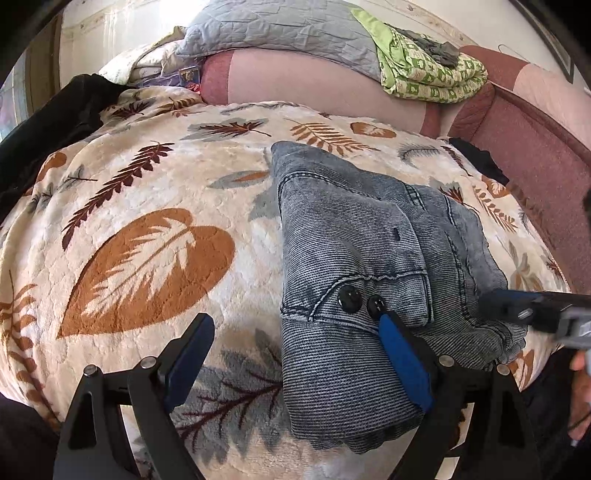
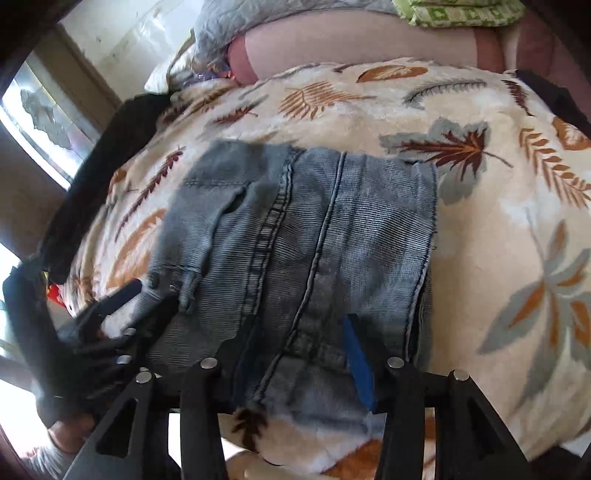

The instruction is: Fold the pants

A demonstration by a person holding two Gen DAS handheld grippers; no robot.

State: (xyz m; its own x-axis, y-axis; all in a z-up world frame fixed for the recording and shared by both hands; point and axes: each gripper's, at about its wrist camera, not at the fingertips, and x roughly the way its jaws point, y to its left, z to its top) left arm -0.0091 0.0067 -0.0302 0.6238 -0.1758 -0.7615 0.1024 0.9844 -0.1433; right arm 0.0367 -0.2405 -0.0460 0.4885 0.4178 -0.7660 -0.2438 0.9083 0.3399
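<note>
Folded grey-blue denim pants [image 1: 369, 258] lie on a cream blanket with a leaf print [image 1: 147, 192]. Two black buttons [image 1: 362, 299] show on the top layer. My left gripper [image 1: 295, 319] is open wide and straddles the pants' near left edge, its right blue pad [image 1: 402, 362] over the denim just below the buttons. The right gripper [image 1: 535, 310] shows blurred at the pants' right side. In the right wrist view the pants [image 2: 295, 229] fill the middle. My right gripper [image 2: 299, 325] hangs over their near edge, jaws apart, the pads not pressing the cloth. The left gripper [image 2: 110, 306] is a dark blur at the left.
A grey quilt [image 1: 280, 33] and a green patterned cloth [image 1: 428, 74] are piled on a pink cushion [image 1: 314, 85] at the back. A black garment [image 1: 55, 125] lies at the blanket's left edge. A maroon padded edge [image 1: 535, 147] runs along the right. A hand [image 2: 70, 428] is low left.
</note>
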